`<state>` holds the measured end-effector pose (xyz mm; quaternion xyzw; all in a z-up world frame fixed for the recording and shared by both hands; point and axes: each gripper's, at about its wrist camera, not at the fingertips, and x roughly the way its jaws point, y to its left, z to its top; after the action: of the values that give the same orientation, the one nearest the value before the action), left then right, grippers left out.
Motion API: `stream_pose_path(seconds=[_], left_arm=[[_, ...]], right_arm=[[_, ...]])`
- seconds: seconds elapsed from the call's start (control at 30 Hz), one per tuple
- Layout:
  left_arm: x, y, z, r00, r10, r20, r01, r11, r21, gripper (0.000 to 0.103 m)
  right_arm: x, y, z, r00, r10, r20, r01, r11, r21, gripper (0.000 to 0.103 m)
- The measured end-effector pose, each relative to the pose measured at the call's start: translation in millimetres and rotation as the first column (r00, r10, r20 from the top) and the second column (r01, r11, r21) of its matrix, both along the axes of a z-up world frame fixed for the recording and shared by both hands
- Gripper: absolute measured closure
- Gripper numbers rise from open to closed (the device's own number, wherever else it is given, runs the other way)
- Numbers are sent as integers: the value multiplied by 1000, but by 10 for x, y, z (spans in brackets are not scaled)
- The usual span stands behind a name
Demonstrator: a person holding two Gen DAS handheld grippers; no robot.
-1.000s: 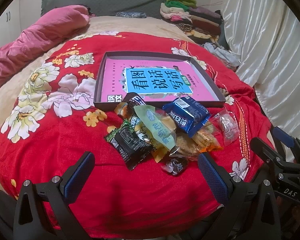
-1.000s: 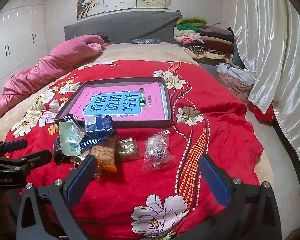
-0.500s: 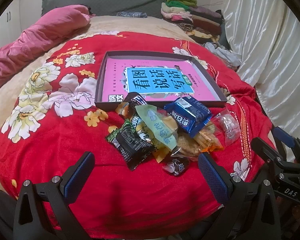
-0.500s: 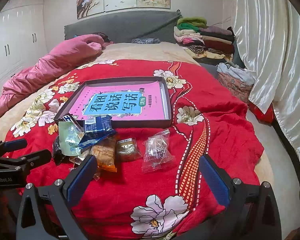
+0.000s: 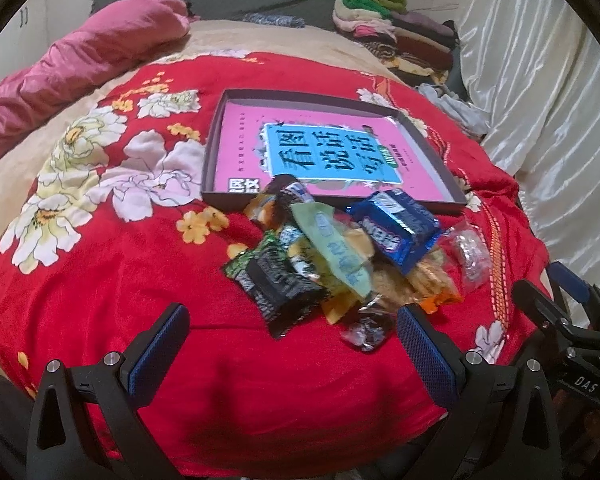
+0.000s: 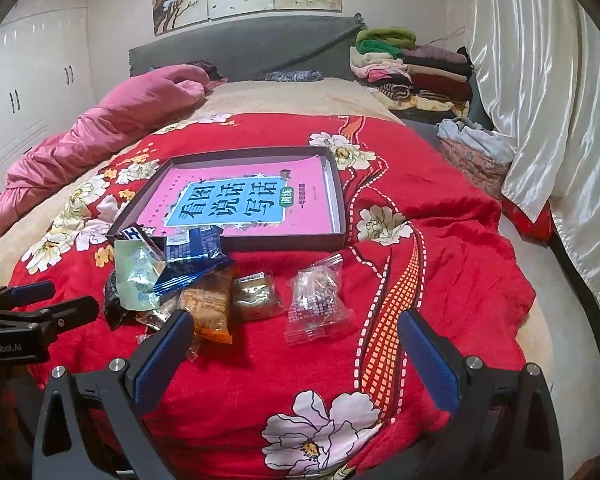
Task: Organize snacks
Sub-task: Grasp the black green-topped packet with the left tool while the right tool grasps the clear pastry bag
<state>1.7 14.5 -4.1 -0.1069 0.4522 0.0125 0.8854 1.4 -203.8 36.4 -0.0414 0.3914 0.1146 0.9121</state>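
A pile of wrapped snacks lies on the red floral blanket in front of a dark shallow box (image 5: pixel 216 148) (image 6: pixel 338 188) with a pink book in it. The pile holds a blue packet (image 5: pixel 394 230) (image 6: pixel 196 258), a pale green packet (image 5: pixel 332 248) (image 6: pixel 136 276), a black packet (image 5: pixel 276 284), an orange packet (image 6: pixel 206 308), a brown snack (image 6: pixel 254 294) and a clear bag (image 6: pixel 316 300) (image 5: pixel 470 254). My left gripper (image 5: pixel 294 342) is open and empty, just short of the pile. My right gripper (image 6: pixel 296 346) is open and empty, near the clear bag.
A pink duvet (image 6: pixel 112 128) lies at the back left of the bed. Folded clothes (image 6: pixel 408 68) are stacked at the back right. A white curtain (image 6: pixel 540 92) hangs along the right side. The blanket drops off at the bed's right edge (image 6: pixel 512 280).
The left wrist view has crept slightly forward toward the snack pile. The right gripper and the snacks have not moved.
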Motion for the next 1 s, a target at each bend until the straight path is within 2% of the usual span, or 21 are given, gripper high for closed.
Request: stream_pose_path(seconds=[0.17, 0.43, 0.53, 0.67, 0.87, 1.0], left_arm=[[80, 139, -118, 999, 13, -30, -14, 1000, -7, 0], [227, 358, -333, 995, 49, -89, -59, 992, -115, 2], [285, 402, -378, 992, 62, -106, -78, 986, -149, 9], [342, 461, -455, 987, 82, -138, -109, 974, -199, 28], [410, 440, -506, 985, 74, -158, -113, 961, -253, 29], [458, 425, -545, 982, 80, -174, -123, 959, -254, 29]], right_arm=[[75, -32, -40, 1000, -11, -16, 11, 1000, 7, 0], [280, -99, -168, 997, -49, -58, 49, 999, 4, 0], [379, -138, -214, 995, -69, -72, 69, 998, -3, 0], [533, -212, -295, 989, -101, -104, 101, 995, -8, 0], [761, -298, -477, 975, -120, -189, 120, 993, -11, 0], [837, -246, -611, 966, -84, -243, 81, 996, -24, 9]])
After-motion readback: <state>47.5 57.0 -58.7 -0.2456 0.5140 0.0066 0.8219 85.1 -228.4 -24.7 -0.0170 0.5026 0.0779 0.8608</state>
